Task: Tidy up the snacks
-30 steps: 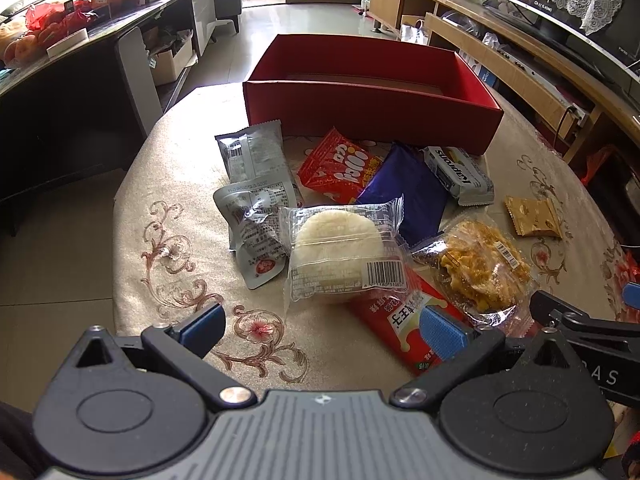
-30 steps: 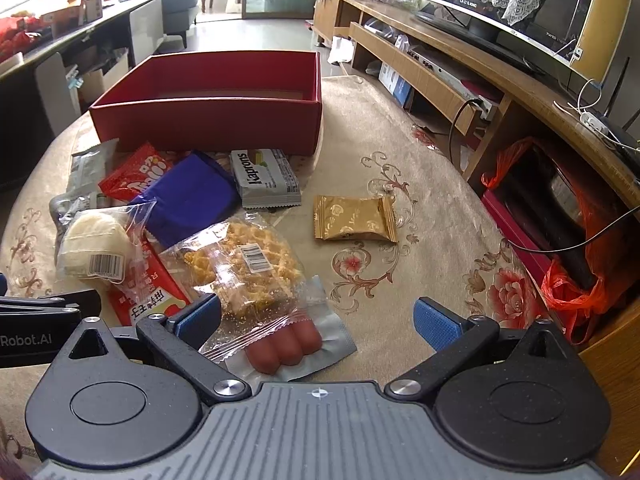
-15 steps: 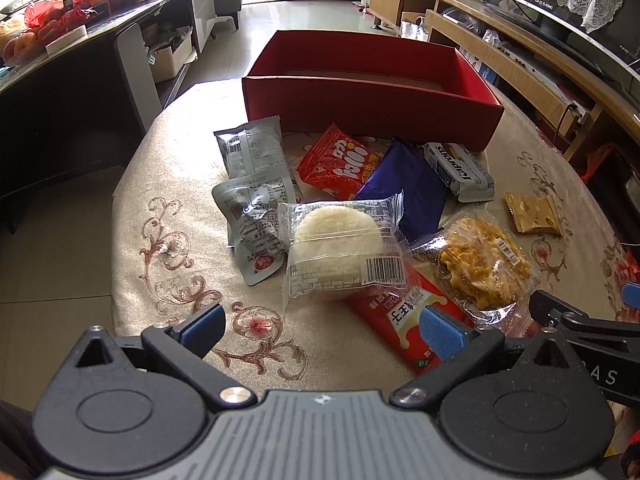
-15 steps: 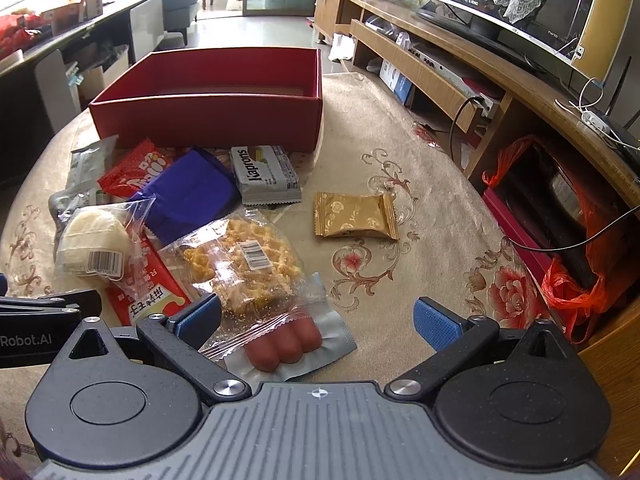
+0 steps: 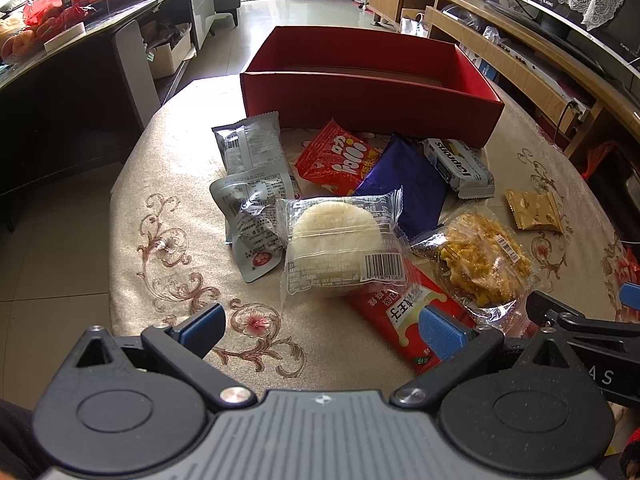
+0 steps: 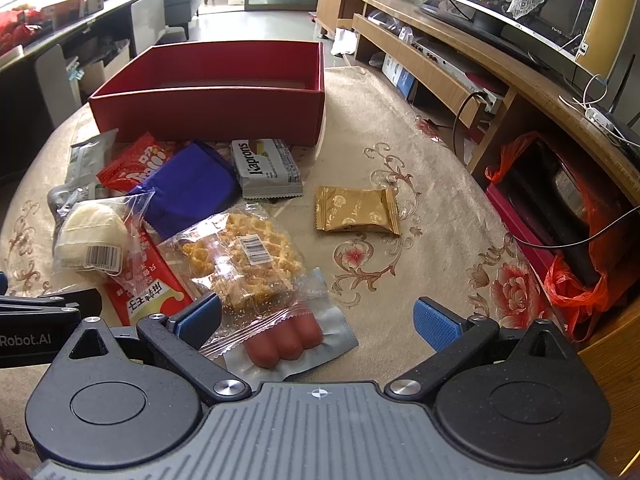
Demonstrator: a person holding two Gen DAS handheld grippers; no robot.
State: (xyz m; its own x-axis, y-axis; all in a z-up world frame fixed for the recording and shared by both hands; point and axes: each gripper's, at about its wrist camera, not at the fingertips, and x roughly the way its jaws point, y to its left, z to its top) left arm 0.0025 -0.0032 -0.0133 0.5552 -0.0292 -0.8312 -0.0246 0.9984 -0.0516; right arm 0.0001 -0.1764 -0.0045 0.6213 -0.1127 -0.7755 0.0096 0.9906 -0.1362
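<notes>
Both tongs hang spread wide and empty above the near edge of the table: left tongs, right tongs. A beige cloth with scroll and flower embroidery covers the table. At its far side stands an open red box, with nothing visible inside. The snacks lie loose on the cloth in front of the box: 2 grey packets, a red candy bag, a purple packet, a Kaprons wafer pack, a clear-wrapped white cake, a red sausage pack partly under the cake, a clear bag of yellow waffles, a sausage pouch between the right tongs' fingers, and, set apart, a gold packet. A long wooden TV console runs along the right; a dark counter runs along the left, over a tiled floor.
</notes>
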